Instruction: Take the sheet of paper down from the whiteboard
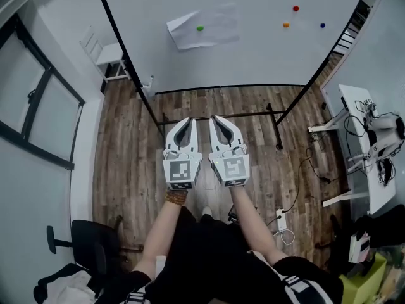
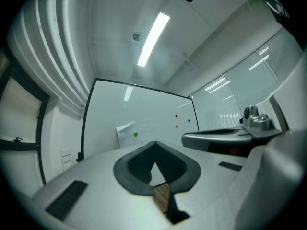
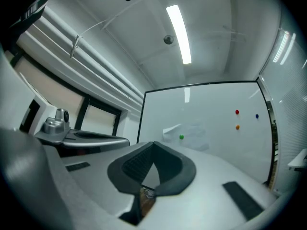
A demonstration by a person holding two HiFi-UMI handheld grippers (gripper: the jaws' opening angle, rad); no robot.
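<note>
Far ahead of the clenched, empty left claw (image 1: 188, 120) and right claw (image 1: 216, 119), the sheet of paper (image 1: 218, 27) looks light and floppy; pinch its loose corner.

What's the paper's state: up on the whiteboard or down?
Up: the paper hangs on the whiteboard, held by a green magnet.

— What do we look like from up here?
— We're in black clothes (image 1: 212, 258), with white stripes (image 1: 297, 289) near the lower edge, and a brownish patterned band (image 1: 176, 197) sits on our left wrist.
— And our tools?
— Our left gripper (image 1: 188, 121) and right gripper (image 1: 215, 120) are white shells tapering to a tip. Each carries a cube (image 1: 182, 171) of black-and-white square markers. Dark grey pads (image 3: 138, 164) line the jaws, ribbed on the right one.
</note>
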